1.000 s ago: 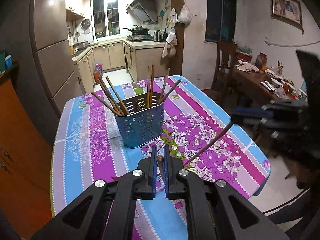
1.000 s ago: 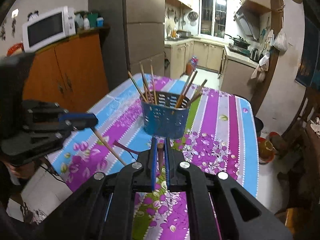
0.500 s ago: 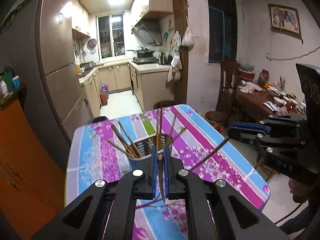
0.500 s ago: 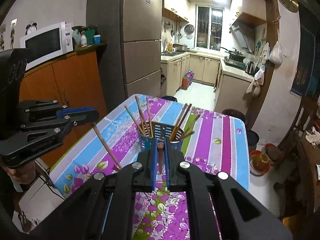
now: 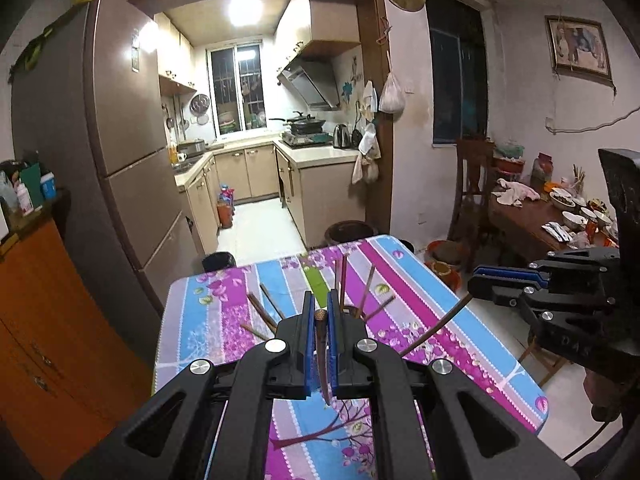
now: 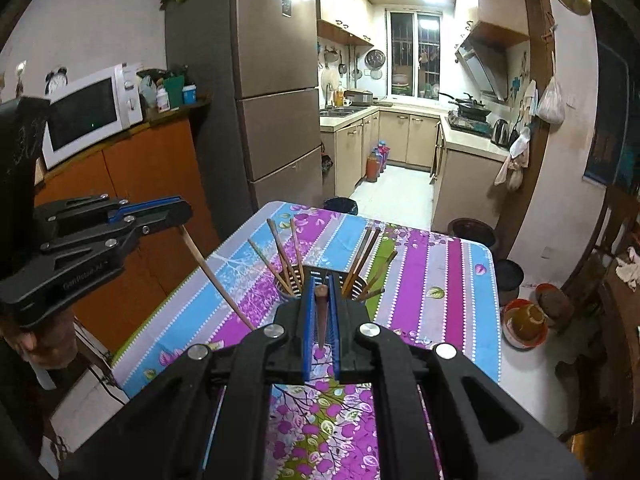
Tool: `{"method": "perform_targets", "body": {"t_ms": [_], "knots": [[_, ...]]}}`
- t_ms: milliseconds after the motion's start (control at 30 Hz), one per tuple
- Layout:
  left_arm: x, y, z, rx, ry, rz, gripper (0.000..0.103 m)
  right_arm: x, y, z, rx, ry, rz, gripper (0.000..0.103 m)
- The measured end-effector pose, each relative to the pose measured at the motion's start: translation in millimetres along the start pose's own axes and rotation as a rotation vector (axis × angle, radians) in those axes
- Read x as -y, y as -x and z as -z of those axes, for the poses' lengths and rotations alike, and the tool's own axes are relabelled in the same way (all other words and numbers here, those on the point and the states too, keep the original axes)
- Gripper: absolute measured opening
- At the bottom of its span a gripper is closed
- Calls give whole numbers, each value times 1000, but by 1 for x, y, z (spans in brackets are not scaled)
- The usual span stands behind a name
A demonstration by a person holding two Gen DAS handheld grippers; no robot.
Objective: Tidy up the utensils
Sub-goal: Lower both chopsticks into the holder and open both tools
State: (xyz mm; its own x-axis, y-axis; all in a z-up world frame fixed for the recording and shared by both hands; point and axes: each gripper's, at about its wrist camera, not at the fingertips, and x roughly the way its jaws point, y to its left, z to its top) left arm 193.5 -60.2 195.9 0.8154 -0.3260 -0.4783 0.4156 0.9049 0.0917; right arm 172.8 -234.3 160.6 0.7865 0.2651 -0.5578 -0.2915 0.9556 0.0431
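Both grippers have risen since the earlier frames: the blue holder (image 6: pixel 320 280), then in full view on the table (image 6: pixel 440 280), is now mostly hidden behind the jaws, and more of the kitchen shows above it. Left gripper (image 5: pixel 319 312) is clenched on a chopstick (image 5: pixel 320 344), its blue pads pressing the dark stick from both sides, the carved end poking up between the fingertips and the thin end hanging below. Right gripper (image 6: pixel 320 292) is likewise clamped on its own chopstick (image 6: pixel 321 312), butt end up. Neither grip has changed. From the left wrist, the right gripper appears at the right edge beyond the table's right side, its chopstick slanting down over the cloth; the holder itself is hidden there and only chopstick tips (image 5: pixel 264 312) fan out beside the jaws. From the right wrist, the holder's rim shows near the table's middle with chopsticks leaning in it, the left gripper sits off the left edge, and a microwave (image 6: pixel 92 114) stands on the orange cabinet.
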Motion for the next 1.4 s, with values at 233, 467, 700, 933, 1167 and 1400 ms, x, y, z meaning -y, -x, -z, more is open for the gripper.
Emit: {"method": "perform_targets", "body": {"t_ms": [233,467,700,933,1167,1400], "knots": [[7,-7,-28,27,-31,-34,7,10,1,-29,18,-30,10,5],[4,-25,-56,40,-17,-64,7,10,-7,-59,49,-21,57,5],[-9,-59,-69,24,30,-65,7,23,-42,-73,22,-59,50,5],[-30,-98,-62,-50,94,-59,7,38,-78,-71,-31,-106,33,5],[-46,-128,-54,-121,126,-44,7,42,-104,-71,-90,-118,15,5],[-58,-153,-44,-189,154,-23,7,31,-128,-76,-158,-113,28,5]]}}
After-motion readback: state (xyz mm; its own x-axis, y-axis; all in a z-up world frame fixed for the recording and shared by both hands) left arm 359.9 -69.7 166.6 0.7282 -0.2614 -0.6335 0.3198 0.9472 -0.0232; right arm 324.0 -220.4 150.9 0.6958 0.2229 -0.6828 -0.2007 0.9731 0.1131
